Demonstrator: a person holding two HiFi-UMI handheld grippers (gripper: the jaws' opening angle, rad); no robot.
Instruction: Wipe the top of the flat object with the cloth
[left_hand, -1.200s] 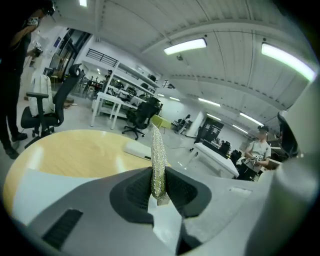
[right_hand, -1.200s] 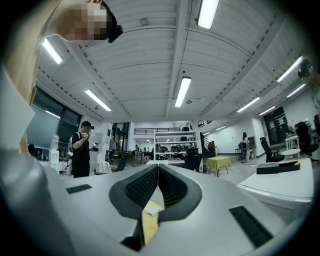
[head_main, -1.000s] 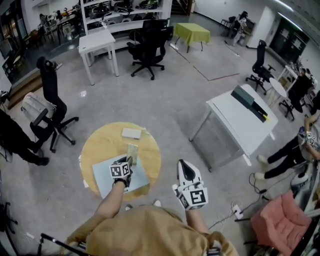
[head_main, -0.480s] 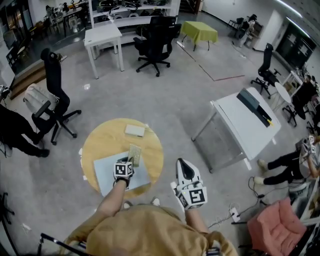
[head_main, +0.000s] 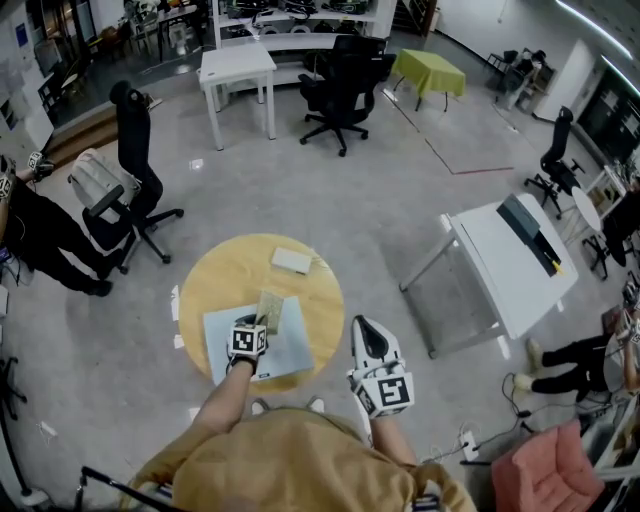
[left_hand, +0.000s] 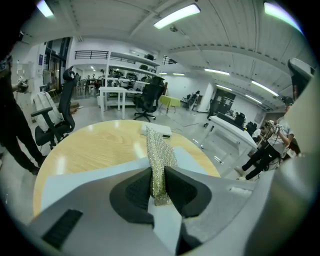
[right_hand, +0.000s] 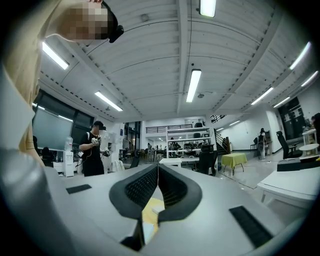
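Note:
A light blue flat sheet (head_main: 285, 352) lies on the near part of a round wooden table (head_main: 220, 275). A speckled yellow-green cloth (head_main: 268, 308) trails across the sheet's far edge. My left gripper (head_main: 261, 323) sits over the sheet and is shut on the cloth's near end. In the left gripper view the cloth (left_hand: 161, 152) runs from the closed jaws of the left gripper (left_hand: 158, 176) out over the sheet (left_hand: 85, 176). My right gripper (head_main: 367, 333) hangs off the table's right side, above the floor. In the right gripper view the right gripper (right_hand: 158, 169) is shut and holds nothing.
A small white box (head_main: 292, 261) lies on the table's far side, also shown as the white box (left_hand: 158, 131). A black office chair (head_main: 130, 195) and a person (head_main: 45, 240) are to the left. A white table (head_main: 510, 265) stands at right.
The head view has swung, so the table sits slightly further right in the picture. The left gripper still holds the cloth on the sheet; the right gripper has hardly moved.

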